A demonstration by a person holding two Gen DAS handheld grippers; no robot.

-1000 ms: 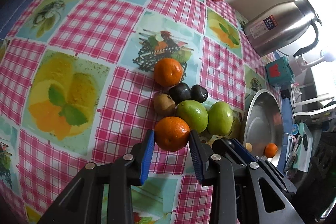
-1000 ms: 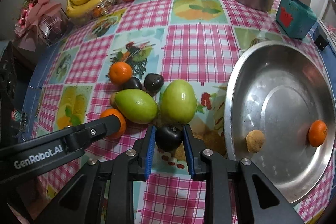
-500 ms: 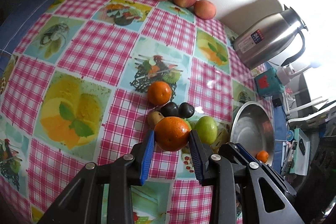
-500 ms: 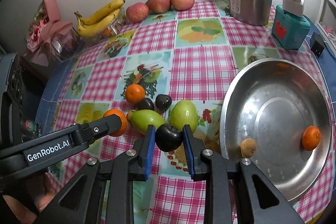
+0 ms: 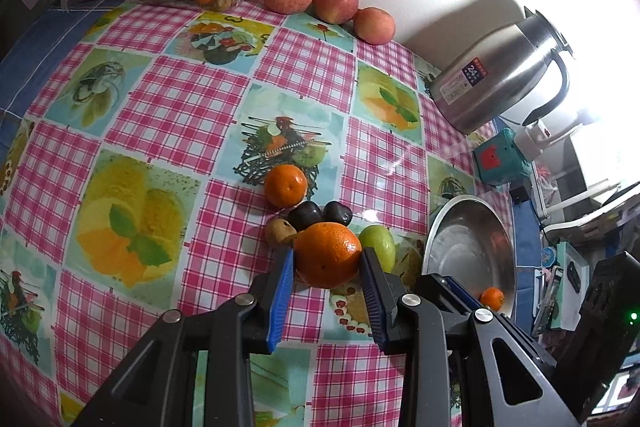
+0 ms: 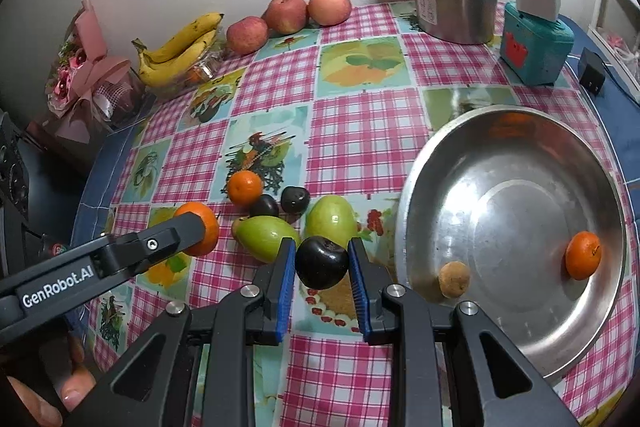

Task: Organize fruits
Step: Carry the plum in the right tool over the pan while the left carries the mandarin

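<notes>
Left gripper [image 5: 328,261] clamped on orange [image 5: 327,254], blue pads on both sides, held above tabletop [image 5: 172,107]. Right gripper [image 6: 322,263] clamped on dark plum [image 6: 321,262], also raised. Just beyond right gripper: two green fruits [image 6: 331,221] touching, two more dark plums [image 6: 295,199], small orange [image 6: 245,188]. Right of right gripper: steel pan [image 6: 516,223] holding tangerine [image 6: 583,255] and brown fruit [image 6: 454,279]. Far ahead: bananas [image 6: 180,51], apples [image 6: 286,14].
</notes>
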